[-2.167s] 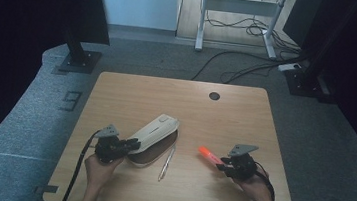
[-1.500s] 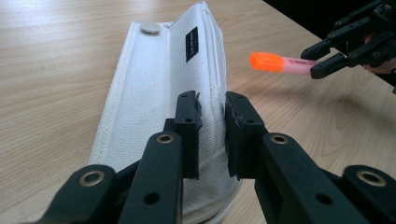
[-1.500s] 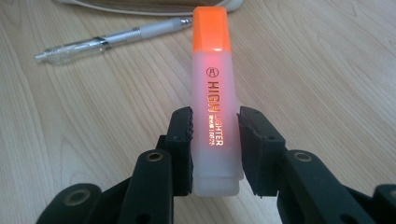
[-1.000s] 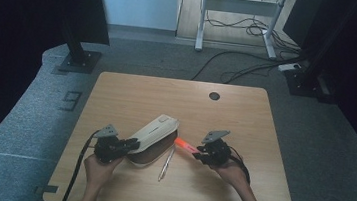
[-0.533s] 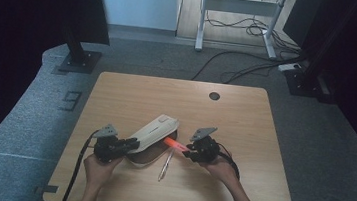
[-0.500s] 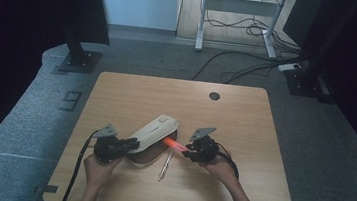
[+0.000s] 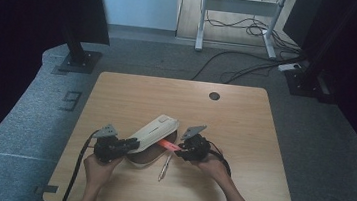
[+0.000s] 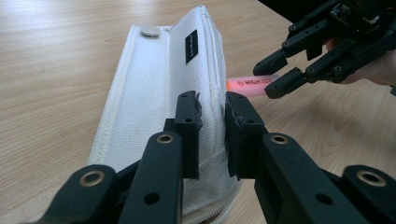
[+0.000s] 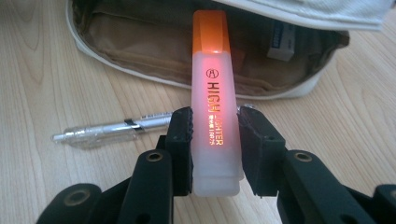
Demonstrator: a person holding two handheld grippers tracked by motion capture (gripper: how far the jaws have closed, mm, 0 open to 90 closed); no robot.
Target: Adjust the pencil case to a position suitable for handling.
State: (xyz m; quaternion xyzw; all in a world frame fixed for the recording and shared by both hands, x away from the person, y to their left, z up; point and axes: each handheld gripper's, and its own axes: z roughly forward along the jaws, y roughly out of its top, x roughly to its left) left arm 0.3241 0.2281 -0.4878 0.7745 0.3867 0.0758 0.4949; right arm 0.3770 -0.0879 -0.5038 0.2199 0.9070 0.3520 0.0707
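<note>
A white fabric pencil case (image 7: 155,131) lies on the wooden table (image 7: 244,122), its flap lifted so the tan lining (image 9: 140,51) shows. My left gripper (image 8: 212,109) is shut on the edge of that flap and holds it up. My right gripper (image 9: 215,123) is shut on an orange highlighter (image 9: 212,93), gripping its translucent barrel. The orange cap end points into the case's mouth, right at the opening. In the high view the highlighter (image 7: 166,144) bridges the gap between the right gripper (image 7: 177,153) and the case. A small white eraser (image 9: 282,42) sits inside the case.
A clear pen (image 7: 163,168) lies on the table just in front of the case, under the right gripper. A round cable hole (image 7: 214,95) is in the far part of the table. Cables and stand feet lie on the floor beyond.
My right gripper has carried the highlighter leftward across the table, from the right side up to the case's mouth. The left gripper and the case have stayed put.
</note>
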